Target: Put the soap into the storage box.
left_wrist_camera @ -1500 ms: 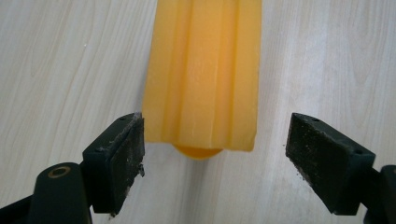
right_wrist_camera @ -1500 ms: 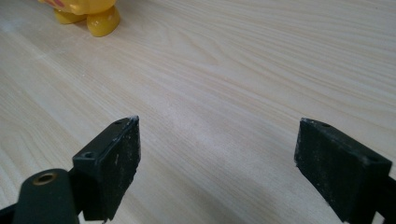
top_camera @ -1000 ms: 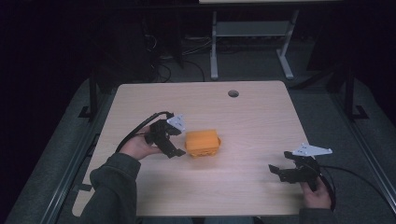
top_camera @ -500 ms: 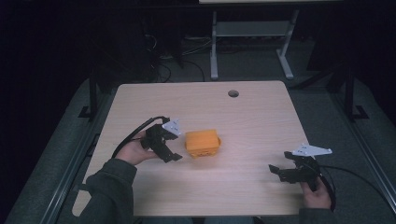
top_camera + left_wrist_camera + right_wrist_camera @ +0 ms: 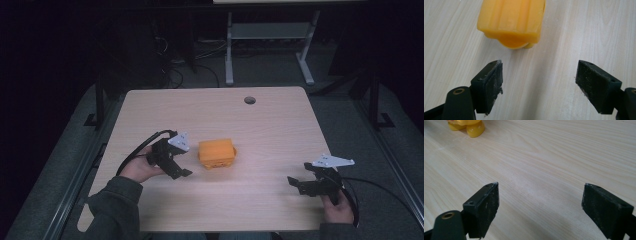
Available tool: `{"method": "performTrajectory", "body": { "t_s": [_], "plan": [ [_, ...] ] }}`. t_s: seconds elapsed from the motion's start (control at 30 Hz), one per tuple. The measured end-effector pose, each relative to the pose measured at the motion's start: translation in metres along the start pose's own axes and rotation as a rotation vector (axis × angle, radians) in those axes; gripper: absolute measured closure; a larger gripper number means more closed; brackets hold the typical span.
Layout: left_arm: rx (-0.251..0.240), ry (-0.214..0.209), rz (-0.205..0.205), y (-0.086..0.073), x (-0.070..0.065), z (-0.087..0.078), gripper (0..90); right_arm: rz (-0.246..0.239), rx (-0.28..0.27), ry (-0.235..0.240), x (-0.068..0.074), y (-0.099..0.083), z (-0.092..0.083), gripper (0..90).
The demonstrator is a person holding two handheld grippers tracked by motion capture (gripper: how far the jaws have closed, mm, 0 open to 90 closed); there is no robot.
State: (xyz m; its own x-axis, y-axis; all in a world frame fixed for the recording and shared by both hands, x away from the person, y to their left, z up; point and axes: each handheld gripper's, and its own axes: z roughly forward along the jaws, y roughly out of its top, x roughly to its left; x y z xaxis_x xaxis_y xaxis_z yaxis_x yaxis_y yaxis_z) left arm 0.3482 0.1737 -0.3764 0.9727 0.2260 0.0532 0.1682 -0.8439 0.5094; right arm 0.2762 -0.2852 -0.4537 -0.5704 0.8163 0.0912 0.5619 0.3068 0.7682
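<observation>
So from the high view, the orange block [image 5: 216,153] is sitting near the middle of the wooden surface [image 5: 270,125], and the left hand-held gripper [image 5: 183,171] is hanging just beside its left edge, not touching it. The right hand-held gripper [image 5: 296,184] is resting well apart, down near the front right corner, with a cable trailing off behind it.

Looking through the left gripper view, the left hand-held gripper [image 5: 539,85] is gaping wide with nothing between its jaws, and the orange block [image 5: 511,20] is lying just ahead of the tips, a bit toward the left jaw.

Over in the right gripper view, the right hand-held gripper [image 5: 540,207] is also spreading wide and gripping nothing, just bare wood under it. The block's yellowish underside [image 5: 470,126] is peeking in at the top left corner, far off.
</observation>
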Motion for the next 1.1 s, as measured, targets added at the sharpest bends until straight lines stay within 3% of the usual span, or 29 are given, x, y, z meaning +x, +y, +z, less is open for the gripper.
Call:
{"method": "performTrajectory", "body": {
  "t_s": [0.47, 1.1],
  "plan": [
    [-0.003, 0.005, -0.016, -0.016, -0.009, 0.001, 20.3, 0.008, 0.001, -0.008, -0.001, -0.001, 0.0, 14.0],
    [-0.023, 0.022, -0.049, -0.05, -0.022, -0.001, 19.9, 0.013, 0.006, -0.016, -0.002, -0.002, 0.001, 13.9]
  ]
}}
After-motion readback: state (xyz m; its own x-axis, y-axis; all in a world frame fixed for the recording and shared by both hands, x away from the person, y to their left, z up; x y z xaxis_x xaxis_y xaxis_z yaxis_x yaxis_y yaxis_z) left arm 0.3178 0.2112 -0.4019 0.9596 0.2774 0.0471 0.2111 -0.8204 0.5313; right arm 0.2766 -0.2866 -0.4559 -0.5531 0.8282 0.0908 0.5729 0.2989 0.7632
